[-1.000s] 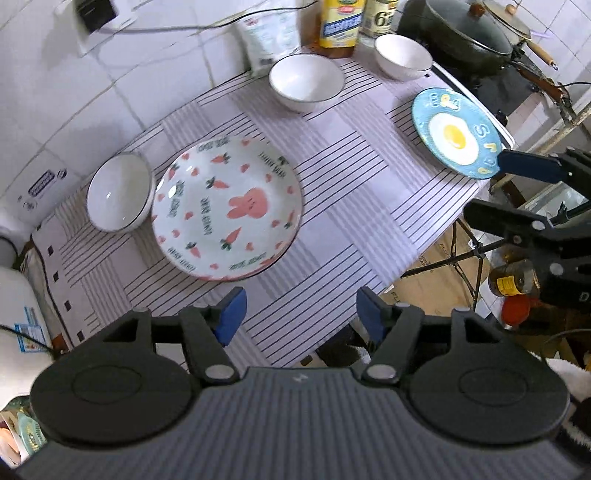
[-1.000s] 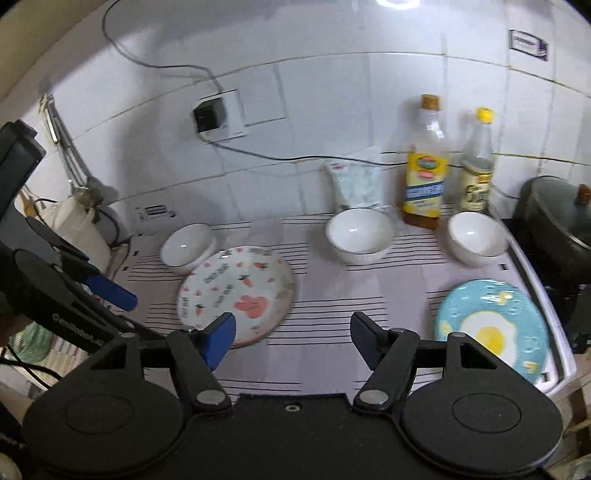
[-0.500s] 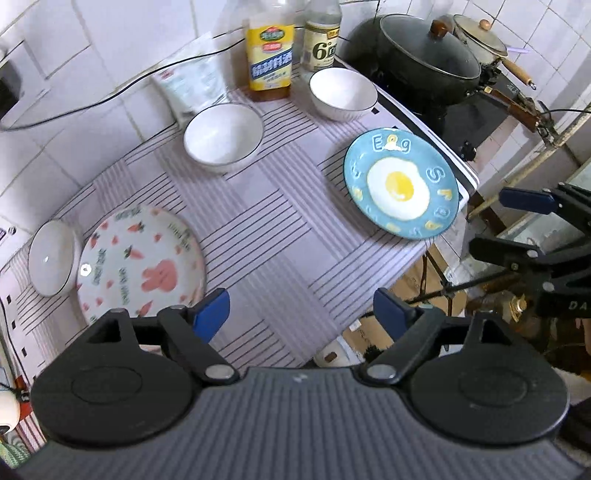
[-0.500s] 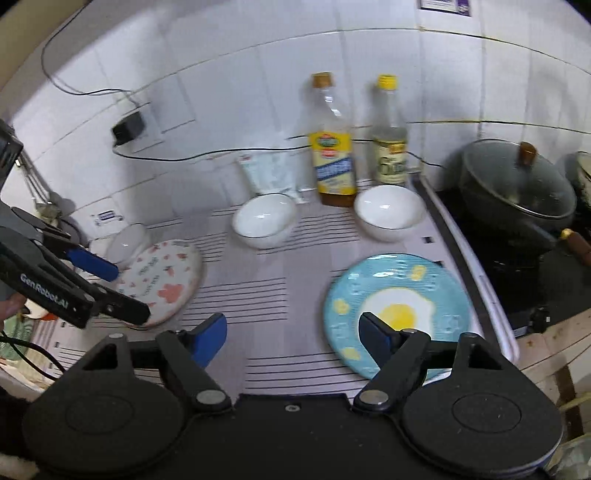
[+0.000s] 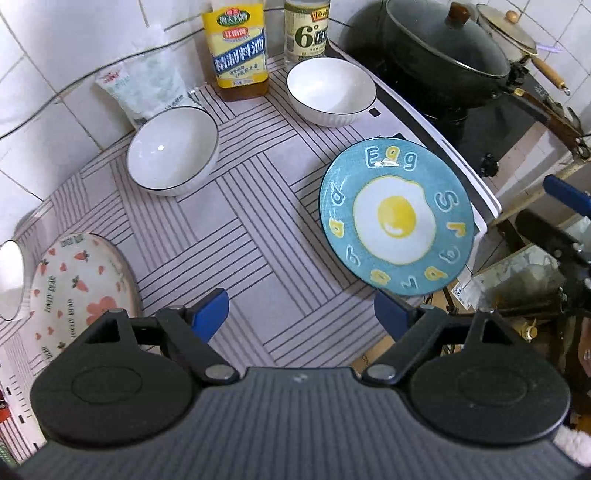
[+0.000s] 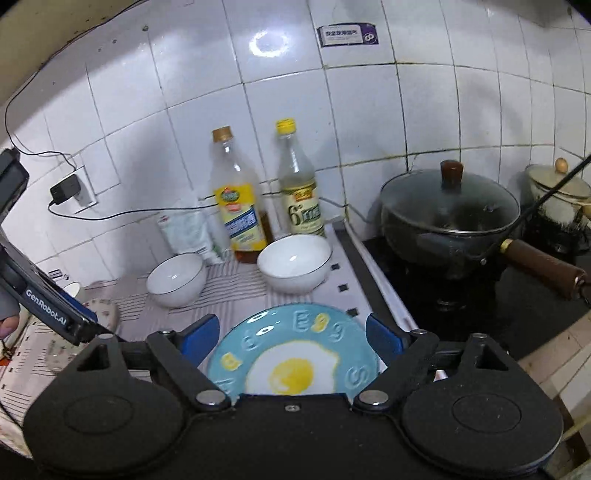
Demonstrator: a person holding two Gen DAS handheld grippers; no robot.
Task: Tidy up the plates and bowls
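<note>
Blue-padded right hand-held gripper (image 6: 291, 338) opening, egg plate (image 6: 291, 354) between

Two bottles stood upright, side by side against the white tiled wall (image 6: 369, 110) — a yellow-labelled bottle (image 5: 238, 51) of amber liquid and a clear bottle (image 5: 306, 31) with a pale label. A white plastic pouch (image 5: 142, 88) leaned on the tiles just beside them. A striped cloth (image 5: 236, 221) covered the counter. On the stove sat a dark lidded pot (image 6: 448, 218) — a cream pot (image 6: 559, 195) behind it. A charger (image 6: 65, 189) was plugged into the wall socket.
</note>
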